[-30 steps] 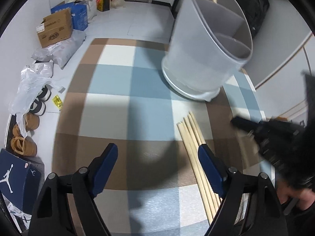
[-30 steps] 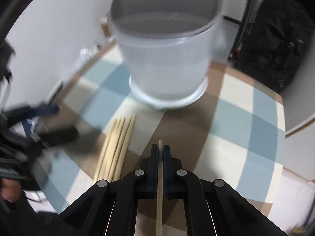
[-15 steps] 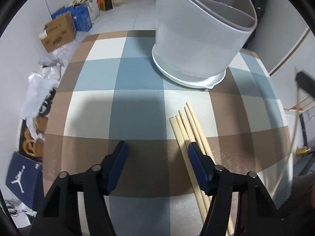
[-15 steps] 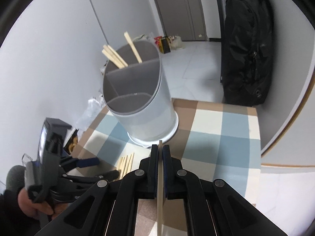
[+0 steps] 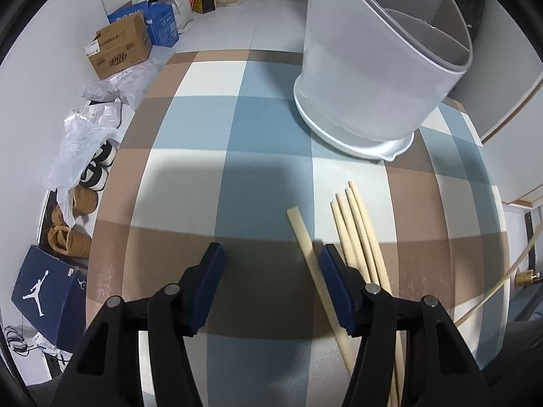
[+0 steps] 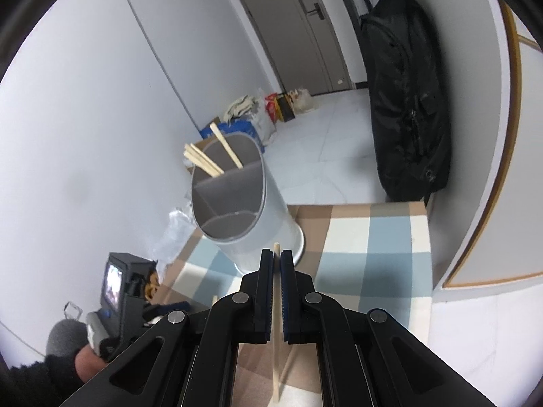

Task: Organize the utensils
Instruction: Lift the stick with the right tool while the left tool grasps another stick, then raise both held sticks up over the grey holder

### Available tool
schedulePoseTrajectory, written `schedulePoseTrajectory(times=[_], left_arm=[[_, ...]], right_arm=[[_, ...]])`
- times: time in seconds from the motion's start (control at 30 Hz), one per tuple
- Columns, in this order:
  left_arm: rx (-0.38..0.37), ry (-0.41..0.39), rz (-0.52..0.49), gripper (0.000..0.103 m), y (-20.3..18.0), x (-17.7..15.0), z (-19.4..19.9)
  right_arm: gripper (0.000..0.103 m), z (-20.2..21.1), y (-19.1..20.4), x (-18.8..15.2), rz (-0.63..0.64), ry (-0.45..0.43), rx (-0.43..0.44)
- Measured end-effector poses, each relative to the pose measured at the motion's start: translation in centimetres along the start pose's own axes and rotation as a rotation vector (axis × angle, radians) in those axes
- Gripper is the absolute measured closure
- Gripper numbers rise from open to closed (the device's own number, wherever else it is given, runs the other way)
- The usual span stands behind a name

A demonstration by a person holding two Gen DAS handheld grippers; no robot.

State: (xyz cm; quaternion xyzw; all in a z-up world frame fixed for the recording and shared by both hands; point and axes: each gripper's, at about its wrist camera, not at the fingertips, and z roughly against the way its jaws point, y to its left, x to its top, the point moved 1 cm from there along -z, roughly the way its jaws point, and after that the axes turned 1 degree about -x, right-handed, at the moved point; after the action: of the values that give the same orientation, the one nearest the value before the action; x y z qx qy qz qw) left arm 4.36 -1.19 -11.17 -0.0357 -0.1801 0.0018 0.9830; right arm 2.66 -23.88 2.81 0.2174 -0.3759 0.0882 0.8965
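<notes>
Left wrist view: shows one grey divided holder (image 5: 373, 78), upright on a checked tablecloth (image 5: 210, 129). Counts five loose chopsticks on the cloth in front of the holder: one lone flat chopstick (image 5: 300, 229), and just beside it, on the side toward the cloth's right edge, a bundle of chopsticks (image 5: 356, 230) with four tips showing, so far as the overlap allows. Notes one more thin stick (image 5: 492, 296) at the far right edge of the picture, well apart from the holder and clear of the bundle.

Left gripper (image 5: 271, 249): points down at the cloth on the near side of the holder, jaws about half open, having just been closing. Finds the lone flat chopstick between the jaws, hard by the right-hand finger (image 5: 334, 278); cannot tell whether that pad touches it. Finds the other pad well clear, so no grip on it. Finds the bundle outside the jaws, passing beyond the right-hand finger.

Right wrist view: shows the same holder (image 6: 251, 224) from above and behind, with about four chopsticks in holder (image 6: 210, 164) leaning in the compartment farthest from the camera. Right gripper (image 6: 276, 254): jaws fully closed on one held chopstick (image 6: 275, 366), clamped lengthwise between the pads, tip standing just past the fingertips and pointing toward the base of the holder. Holds it in the air, off the cloth, on the near side of the holder.
</notes>
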Motion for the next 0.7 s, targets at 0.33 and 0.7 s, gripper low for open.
schedulePoseTrajectory(times=[0.33, 0.7], left_arm=[[0.055, -0.030, 0.016, 0.066, 0.0, 0.8, -0.6], [-0.083, -0.099, 0.117, 0.100, 1.5, 1.6, 0.4]], right_arm=[[0.100, 0.8, -0.1, -0.1, 0.003, -0.022, 0.009], [0.100, 1.4, -0.3, 0.1, 0.001, -0.047, 0.013]])
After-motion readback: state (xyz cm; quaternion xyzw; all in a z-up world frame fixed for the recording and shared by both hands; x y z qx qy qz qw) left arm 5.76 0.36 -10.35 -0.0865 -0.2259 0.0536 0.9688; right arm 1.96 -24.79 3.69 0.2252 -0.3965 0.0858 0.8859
